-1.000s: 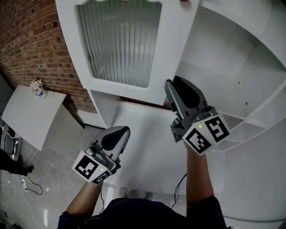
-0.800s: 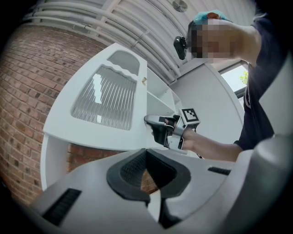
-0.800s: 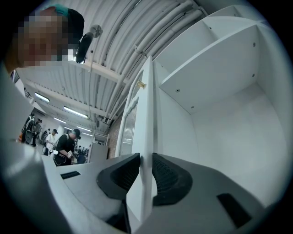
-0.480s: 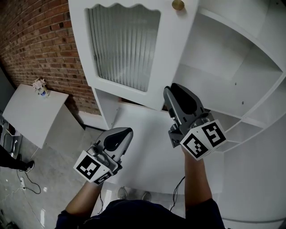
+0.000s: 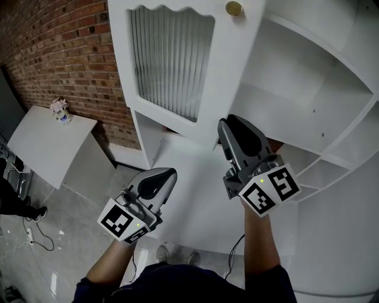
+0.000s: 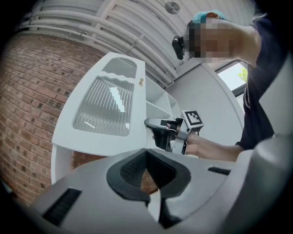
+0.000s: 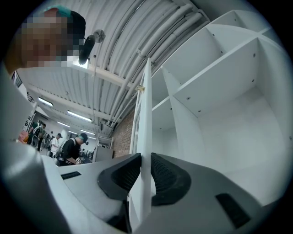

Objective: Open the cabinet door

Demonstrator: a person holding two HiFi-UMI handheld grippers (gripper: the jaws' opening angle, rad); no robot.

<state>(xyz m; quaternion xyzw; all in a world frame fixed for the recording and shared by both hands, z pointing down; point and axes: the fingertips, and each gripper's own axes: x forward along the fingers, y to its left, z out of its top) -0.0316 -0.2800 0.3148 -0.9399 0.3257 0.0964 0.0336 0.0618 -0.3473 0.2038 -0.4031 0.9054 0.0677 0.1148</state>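
The white cabinet door (image 5: 228,71) with its ribbed glass panel (image 5: 172,62) and brass knob (image 5: 234,8) stands swung out from the cabinet. My right gripper (image 5: 222,128) is shut on the door's free edge near its lower corner. In the right gripper view the thin door edge (image 7: 146,114) is pinched between the pads of that gripper (image 7: 145,176). My left gripper (image 5: 168,174) hangs lower left, away from the door, shut with nothing in it. The left gripper view shows its jaws (image 6: 145,165) closed, with the door (image 6: 107,112) and the right gripper (image 6: 161,130) beyond.
Bare white shelves (image 5: 308,77) of the open cabinet lie to the right. A brick wall (image 5: 65,53) is on the left, with a white table (image 5: 47,148) and a small flower pot (image 5: 61,109). People (image 7: 71,148) stand far behind.
The door and the right gripper on its edge have shifted slightly right in the head view, and the brass knob has come into sight. The left gripper has barely moved.
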